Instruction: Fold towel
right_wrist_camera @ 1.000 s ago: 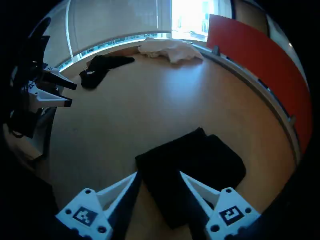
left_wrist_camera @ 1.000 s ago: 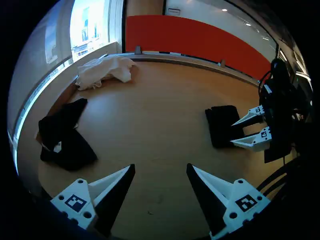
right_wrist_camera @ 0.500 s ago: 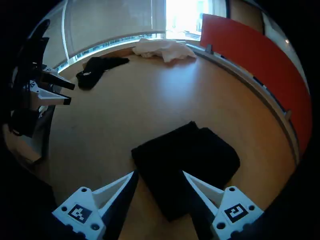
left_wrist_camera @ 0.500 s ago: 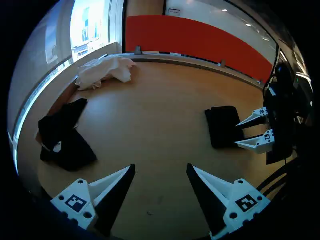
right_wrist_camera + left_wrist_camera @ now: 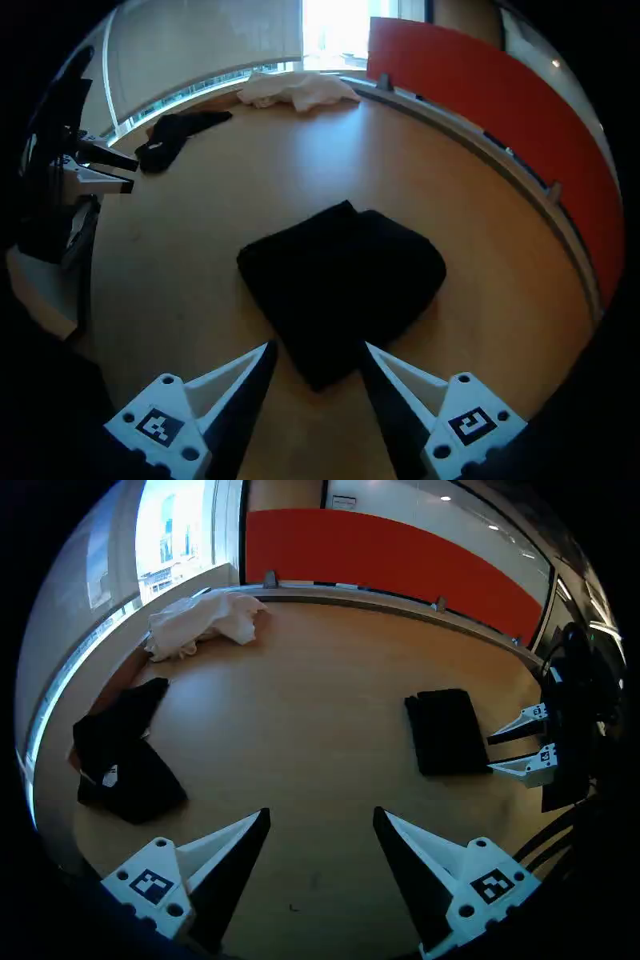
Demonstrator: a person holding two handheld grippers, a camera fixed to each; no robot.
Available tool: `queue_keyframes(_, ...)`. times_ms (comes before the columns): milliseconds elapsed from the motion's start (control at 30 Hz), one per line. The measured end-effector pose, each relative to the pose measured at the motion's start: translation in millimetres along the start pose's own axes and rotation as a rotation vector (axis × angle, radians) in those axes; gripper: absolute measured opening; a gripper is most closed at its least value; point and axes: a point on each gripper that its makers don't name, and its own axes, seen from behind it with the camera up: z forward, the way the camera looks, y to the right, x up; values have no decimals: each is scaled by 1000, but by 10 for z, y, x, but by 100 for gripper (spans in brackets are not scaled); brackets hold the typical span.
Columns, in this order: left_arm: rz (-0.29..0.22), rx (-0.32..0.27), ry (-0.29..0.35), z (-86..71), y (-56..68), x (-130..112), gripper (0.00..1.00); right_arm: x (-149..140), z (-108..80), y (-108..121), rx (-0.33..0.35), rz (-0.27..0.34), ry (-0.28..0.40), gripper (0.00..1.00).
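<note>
**Towel folded flat, both tongs empty**

Left tongs (image 5: 320, 812) gape wide, nothing held, bare counter (image 5: 320, 696) between the tips. Right tongs (image 5: 318, 346) also wide and empty. The towel (image 5: 344, 288) lies just ahead at 12 o'clock, its near corner reaching between the tips, not gripped. In the left gripper view the towel (image 5: 444, 732) sits at 3 o'clock, with the right tongs (image 5: 491, 754) just beside its edge.

The towel is a compact dark rectangle, so the fold looks done or nearly so. The next move is probably a release check or a reach for another piece, which calls for a long move across the counter.

Black cloth (image 5: 120, 752) is crumpled at 9 o'clock and white cloth (image 5: 204, 620) heaped at 11 o'clock, by the window (image 5: 172, 536). A red panel (image 5: 384, 552) runs along the far edge at 12–2 o'clock. Nothing blocks the path, and the two heaps lie well apart from the towel.
</note>
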Motion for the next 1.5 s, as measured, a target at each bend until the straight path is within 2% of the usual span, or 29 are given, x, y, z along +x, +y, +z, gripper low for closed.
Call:
queue_keyframes(433, 9, -5, 1, 6, 31, 8, 96, -262, 0, 11, -17, 28, -31, 75)
queue_keyframes(600, 6, -6, 1, 5, 35, 5, 95, -336, 24, -2, -14, 42, -44, 69)
queue_keyframes(700, 7, -6, 0, 6, 34, 0, 95, -353, 34, -10, -11, 49, -47, 60)
queue_keyframes(833, 5, -6, 0, 7, 35, -6, 95, -373, 47, -23, -8, 57, -53, 42)
queue_keyframes(1033, 3, -8, 2, 7, 32, -1, 96, -385, 52, -28, -7, 73, -54, 40)
queue_keyframes(1333, 3, -5, 3, 6, 16, -2, 96, -403, 22, -10, -9, 88, -51, 11)
queue_keyframes(1500, 4, -2, 1, 6, 7, -6, 96, -404, 18, -11, -8, 98, -44, 6)
